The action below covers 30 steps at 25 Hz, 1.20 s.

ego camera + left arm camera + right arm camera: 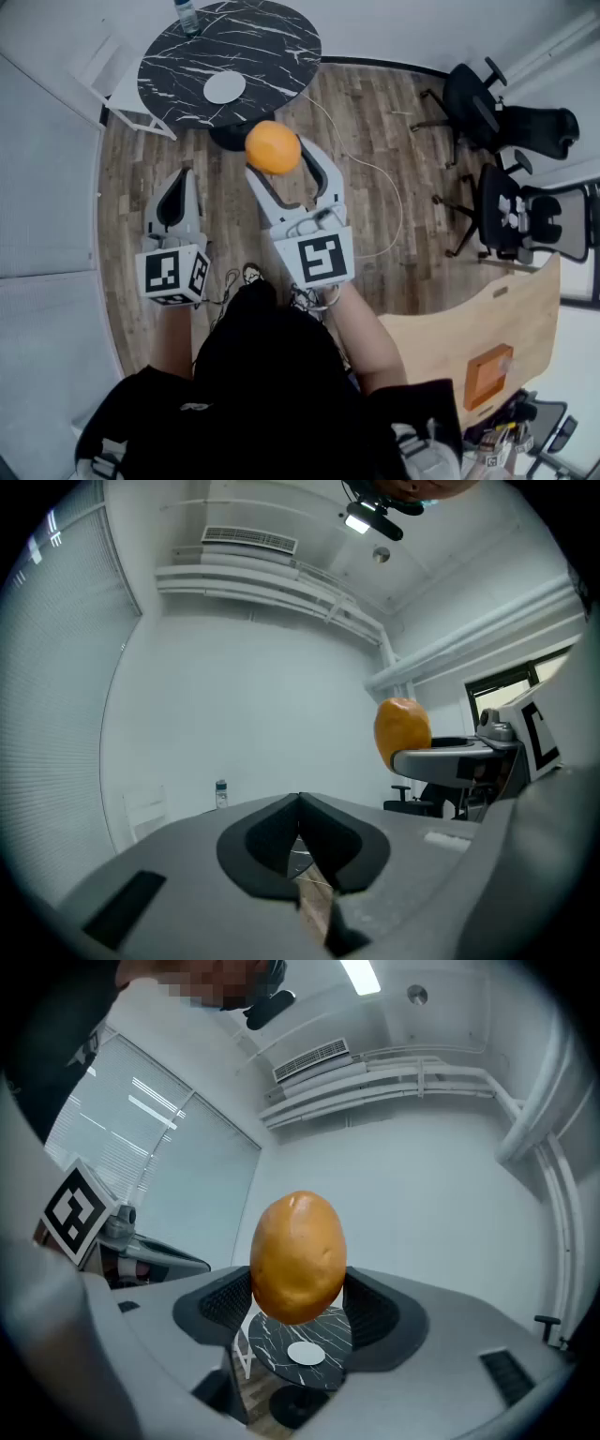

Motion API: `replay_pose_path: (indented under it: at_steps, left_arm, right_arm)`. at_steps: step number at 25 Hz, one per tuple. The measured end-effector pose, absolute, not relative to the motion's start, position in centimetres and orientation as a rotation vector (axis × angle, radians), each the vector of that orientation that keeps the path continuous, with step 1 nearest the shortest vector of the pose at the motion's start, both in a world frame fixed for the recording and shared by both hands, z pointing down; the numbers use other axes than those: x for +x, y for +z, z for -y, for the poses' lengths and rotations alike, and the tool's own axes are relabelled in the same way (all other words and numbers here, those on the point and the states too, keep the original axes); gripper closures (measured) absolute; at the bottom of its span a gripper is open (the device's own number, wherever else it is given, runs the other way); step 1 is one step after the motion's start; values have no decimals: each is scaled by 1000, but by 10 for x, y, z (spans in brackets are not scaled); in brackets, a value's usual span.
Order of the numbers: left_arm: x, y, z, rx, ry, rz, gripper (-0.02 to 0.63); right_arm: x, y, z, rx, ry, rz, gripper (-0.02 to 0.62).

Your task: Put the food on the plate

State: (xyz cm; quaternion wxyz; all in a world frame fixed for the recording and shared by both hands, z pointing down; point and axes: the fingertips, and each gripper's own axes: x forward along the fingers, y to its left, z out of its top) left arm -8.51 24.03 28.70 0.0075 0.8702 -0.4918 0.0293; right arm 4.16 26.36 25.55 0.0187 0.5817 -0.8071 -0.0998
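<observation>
Right gripper (277, 157): your jaws stand wide and press on the food from both sides.
Food (298, 1256): rounded, orange-brown, held in the air between the pads, over the wooden floor (375, 141) just short of the table.
Left gripper (181, 178): your jaws are together with nothing between them.
Plate (224, 87): white, on the black marble table (272, 37), near the edge closest to you.
Bottle (187, 16): at the table's far left edge.

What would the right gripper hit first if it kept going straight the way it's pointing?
Probably the round marble table, close to its white plate; both show straight beyond the orange food the right gripper holds. The way there looks free, though depth is unclear.
</observation>
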Motion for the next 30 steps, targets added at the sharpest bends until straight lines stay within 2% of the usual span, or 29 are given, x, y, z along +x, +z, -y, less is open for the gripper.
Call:
replay_pose_path:
  at_steps: [12, 30]
  left_arm:
    - [-136, 292, -192, 2766, 98, 1431, 606]
    - [-152, 313, -137, 2748, 167, 1356, 606]
  right_arm:
    - [10, 257, -225, 1887, -297, 2420, 301]
    - [-3, 269, -155, 1840, -274, 2419, 301]
